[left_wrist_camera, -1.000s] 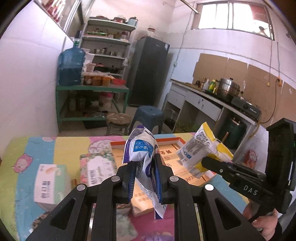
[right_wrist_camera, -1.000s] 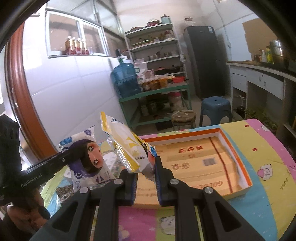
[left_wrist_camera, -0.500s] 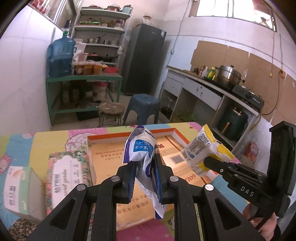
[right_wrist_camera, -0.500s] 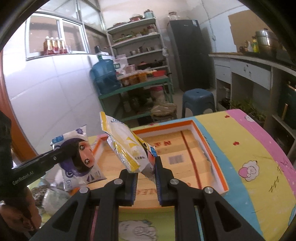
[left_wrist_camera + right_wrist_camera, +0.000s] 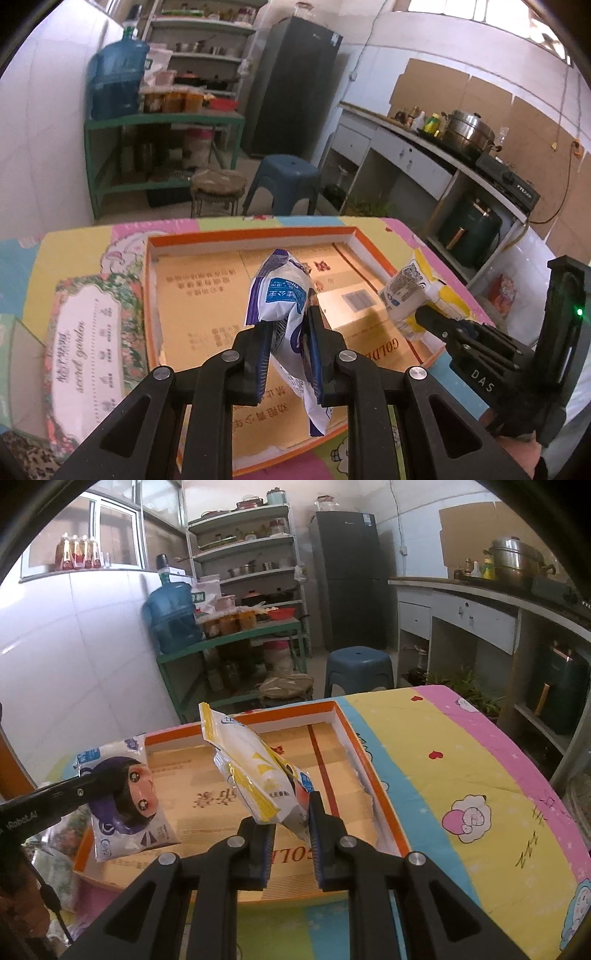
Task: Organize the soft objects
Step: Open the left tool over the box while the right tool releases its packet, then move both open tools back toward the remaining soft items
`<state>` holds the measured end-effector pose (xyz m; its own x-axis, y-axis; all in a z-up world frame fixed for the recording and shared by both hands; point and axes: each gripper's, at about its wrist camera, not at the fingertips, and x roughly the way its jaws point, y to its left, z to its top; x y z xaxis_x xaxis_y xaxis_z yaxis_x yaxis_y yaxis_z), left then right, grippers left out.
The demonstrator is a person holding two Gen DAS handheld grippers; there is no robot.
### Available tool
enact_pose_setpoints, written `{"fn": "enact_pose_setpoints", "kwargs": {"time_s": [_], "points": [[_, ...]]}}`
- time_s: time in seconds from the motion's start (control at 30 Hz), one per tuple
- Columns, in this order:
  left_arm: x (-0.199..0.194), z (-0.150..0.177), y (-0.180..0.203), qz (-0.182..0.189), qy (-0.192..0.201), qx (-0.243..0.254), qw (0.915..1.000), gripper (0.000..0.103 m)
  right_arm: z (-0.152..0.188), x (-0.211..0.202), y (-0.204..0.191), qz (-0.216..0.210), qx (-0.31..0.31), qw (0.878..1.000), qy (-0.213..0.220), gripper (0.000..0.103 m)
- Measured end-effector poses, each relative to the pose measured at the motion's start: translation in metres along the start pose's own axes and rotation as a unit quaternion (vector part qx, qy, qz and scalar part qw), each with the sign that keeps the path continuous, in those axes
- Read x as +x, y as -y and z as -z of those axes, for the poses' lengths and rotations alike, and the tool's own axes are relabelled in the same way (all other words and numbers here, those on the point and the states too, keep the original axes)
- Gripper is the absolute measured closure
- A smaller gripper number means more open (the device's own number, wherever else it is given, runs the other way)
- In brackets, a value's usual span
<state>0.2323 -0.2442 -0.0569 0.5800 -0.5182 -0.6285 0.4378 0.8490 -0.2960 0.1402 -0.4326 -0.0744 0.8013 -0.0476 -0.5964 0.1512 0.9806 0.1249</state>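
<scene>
Here, in the left wrist view, the left gripper (image 5: 289, 325) is clamped on a purple-and-white packet (image 5: 279, 295) that sticks up between its pads and hangs below them, above the orange-rimmed box (image 5: 251, 233). To its right, the right gripper (image 5: 419, 315) pinches a yellow-and-white packet (image 5: 413, 286) over the box's right edge. In the right wrist view, the right gripper's jaws are closed tight on the yellow-and-white packet's lower end; the packet leans up and left over the box, with the purple-and-white packet at left.
</scene>
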Motion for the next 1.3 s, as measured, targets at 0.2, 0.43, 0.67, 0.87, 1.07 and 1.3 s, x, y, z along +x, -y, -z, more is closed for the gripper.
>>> {"fn": "enact_pose_setpoints", "kwargs": {"time_s": [0.2,0.43,0.67,0.87,1.07,1.3], "points": [[0.02,0.004,-0.01,0.008,-0.036,-0.031,0.9988,0.082,0.004,0.009,-0.001,0.02,-0.01,1.0,-0.009,0.084],[0.023,0.004,-0.019,0.013,-0.027,-0.061,0.9977,0.035,0.007,0.018,0.002,0.019,0.006,1.0,-0.021,0.077],[0.005,0.001,-0.014,-0.007,0.013,-0.054,0.9984,0.029,0.008,0.02,0.003,0.009,0.015,0.999,-0.031,0.059],[-0.014,-0.002,-0.01,0.001,0.028,-0.037,0.9989,0.028,0.009,0.013,0.001,-0.002,0.027,0.999,-0.032,0.059],[-0.049,-0.003,-0.002,0.016,0.068,-0.021,0.9974,0.028,0.006,-0.009,-0.004,-0.005,0.027,0.999,-0.023,0.059],[-0.095,0.0,0.004,0.022,0.101,-0.013,0.9946,0.028,0.005,-0.033,-0.008,-0.017,0.05,0.999,-0.01,0.059]]}}
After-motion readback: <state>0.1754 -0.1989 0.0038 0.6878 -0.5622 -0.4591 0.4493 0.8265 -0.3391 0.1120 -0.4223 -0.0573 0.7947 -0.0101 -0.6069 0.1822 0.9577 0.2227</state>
